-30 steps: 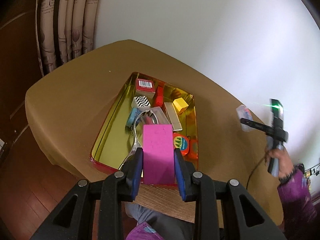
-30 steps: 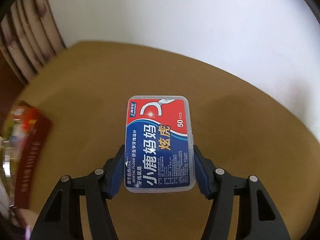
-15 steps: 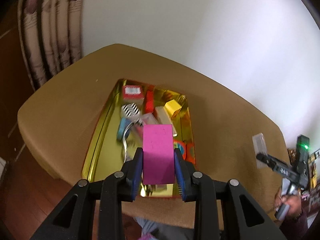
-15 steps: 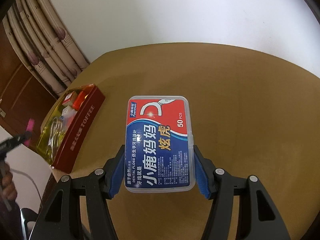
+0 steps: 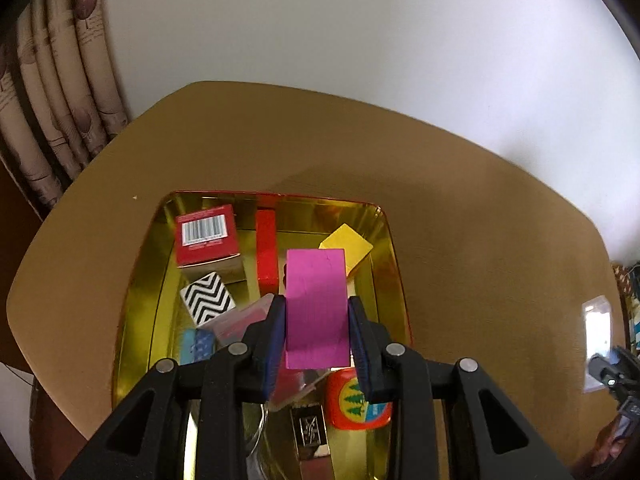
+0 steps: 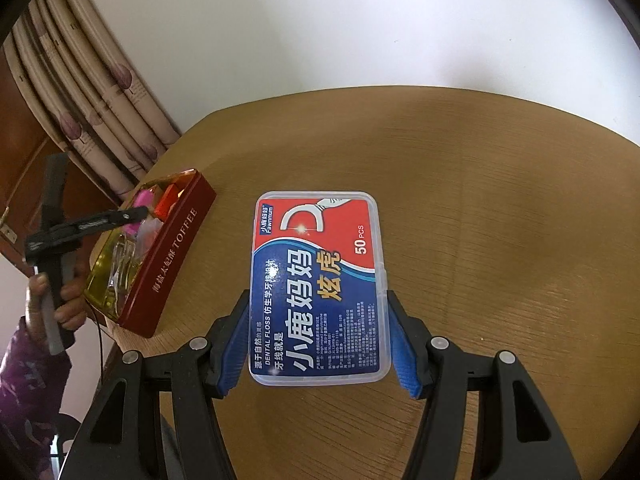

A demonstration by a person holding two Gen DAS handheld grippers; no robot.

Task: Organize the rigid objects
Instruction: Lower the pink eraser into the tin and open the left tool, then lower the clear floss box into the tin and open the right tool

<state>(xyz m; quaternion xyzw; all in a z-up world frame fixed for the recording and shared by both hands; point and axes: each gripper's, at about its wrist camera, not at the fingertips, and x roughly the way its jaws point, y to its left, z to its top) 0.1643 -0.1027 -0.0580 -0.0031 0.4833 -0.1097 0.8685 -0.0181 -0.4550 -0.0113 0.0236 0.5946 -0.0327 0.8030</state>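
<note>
My left gripper [image 5: 316, 322] is shut on a magenta block [image 5: 316, 300] and holds it upright over the middle of an open toffee tin [image 5: 280, 196], red outside and gold inside. The right wrist view shows the same tin [image 6: 172, 256] at the table's left edge, with the left gripper [image 6: 126, 216] and magenta block [image 6: 142, 200] above it. My right gripper [image 6: 318, 306] is shut on a clear dental floss box [image 6: 318, 280] with a red and blue label, held above bare table well to the right of the tin.
Lying in the tin are a red barcode box [image 5: 206, 236], a red block [image 5: 266, 248], a yellow block [image 5: 346, 244], a zigzag block [image 5: 207, 298], an orange cube [image 5: 358, 400] and several others. Curtains [image 6: 100, 92] hang behind the round wooden table [image 6: 480, 200]. A hand [image 6: 60, 292] holds the left gripper.
My left gripper has moved forward and lower with the magenta block, from the tin's near edge to over its middle. The right gripper swung and rose with the floss box, then nearly stopped.
</note>
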